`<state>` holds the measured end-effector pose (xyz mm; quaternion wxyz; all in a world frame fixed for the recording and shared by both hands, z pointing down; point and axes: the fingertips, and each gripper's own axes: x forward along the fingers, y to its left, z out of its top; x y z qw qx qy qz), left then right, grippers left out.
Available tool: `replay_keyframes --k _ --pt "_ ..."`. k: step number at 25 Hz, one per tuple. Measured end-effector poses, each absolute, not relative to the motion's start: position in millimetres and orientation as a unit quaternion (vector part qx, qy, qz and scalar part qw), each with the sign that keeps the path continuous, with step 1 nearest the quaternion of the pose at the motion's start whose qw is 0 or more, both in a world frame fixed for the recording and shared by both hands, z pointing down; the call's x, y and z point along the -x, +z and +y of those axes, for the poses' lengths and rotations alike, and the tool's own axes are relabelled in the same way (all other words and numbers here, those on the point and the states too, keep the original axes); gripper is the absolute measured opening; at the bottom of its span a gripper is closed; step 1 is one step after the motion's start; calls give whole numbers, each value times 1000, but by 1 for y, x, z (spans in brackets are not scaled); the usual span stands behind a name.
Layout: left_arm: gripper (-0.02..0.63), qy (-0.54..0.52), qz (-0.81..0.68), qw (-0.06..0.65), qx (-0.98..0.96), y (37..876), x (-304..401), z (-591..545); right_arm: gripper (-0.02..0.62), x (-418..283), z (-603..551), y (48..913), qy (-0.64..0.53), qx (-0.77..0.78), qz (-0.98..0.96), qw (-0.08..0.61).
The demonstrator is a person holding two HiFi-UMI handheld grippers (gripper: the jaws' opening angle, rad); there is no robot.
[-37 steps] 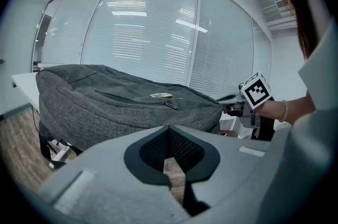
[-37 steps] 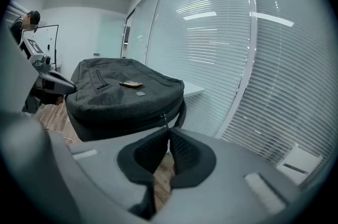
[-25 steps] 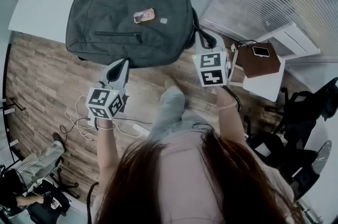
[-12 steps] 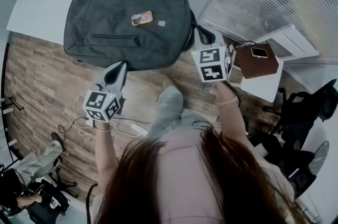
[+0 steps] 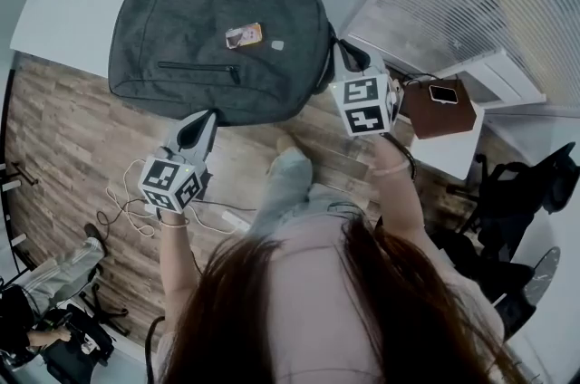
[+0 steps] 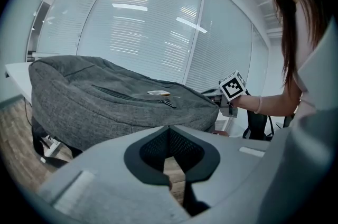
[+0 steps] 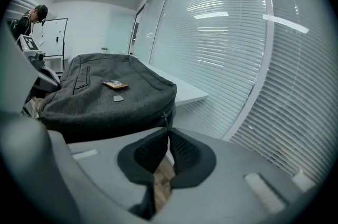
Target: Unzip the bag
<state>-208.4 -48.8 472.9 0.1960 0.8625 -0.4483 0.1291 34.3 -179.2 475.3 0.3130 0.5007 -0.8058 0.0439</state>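
Step in hand: approach to the zip; the opening itself does not appear to have begun.

The grey woven-fabric backpack (image 5: 217, 38) lies flat on the white bench (image 5: 82, 2), its near edge overhanging the wood-plank floor (image 5: 82, 129). Its main zip looks closed along the side wall, and the front-pocket zip (image 5: 199, 67) is closed too.

Right gripper (image 7: 168, 129): the fingers are clenched, tip to tip. The small dark zip pull tab (image 7: 167, 118) hangs at the bag's corner, directly at those tips. Whether the tab is nipped between them cannot be settled from the right gripper view. The hand is held out to the bag's right-hand corner, angled slightly downward.

Left gripper (image 6: 169, 127): the fingers are clenched on nothing. They sit just short of the bag's near edge, pointing at it a little below level, with bare floor showing beneath them.

Next move, as judged:
- Confirm a firm pinch on the tab.
- Draw it along the zip line.
- Steady the bag with the left gripper so that it does not slide off the bench.
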Motion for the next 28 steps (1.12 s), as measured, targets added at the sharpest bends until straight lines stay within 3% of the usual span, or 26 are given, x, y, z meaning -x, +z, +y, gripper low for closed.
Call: replay_keyframes --k 28 --pt "8 109 -438 197 -870 474 211 -52 17 -28 -229 475 21 -442 -833 332"
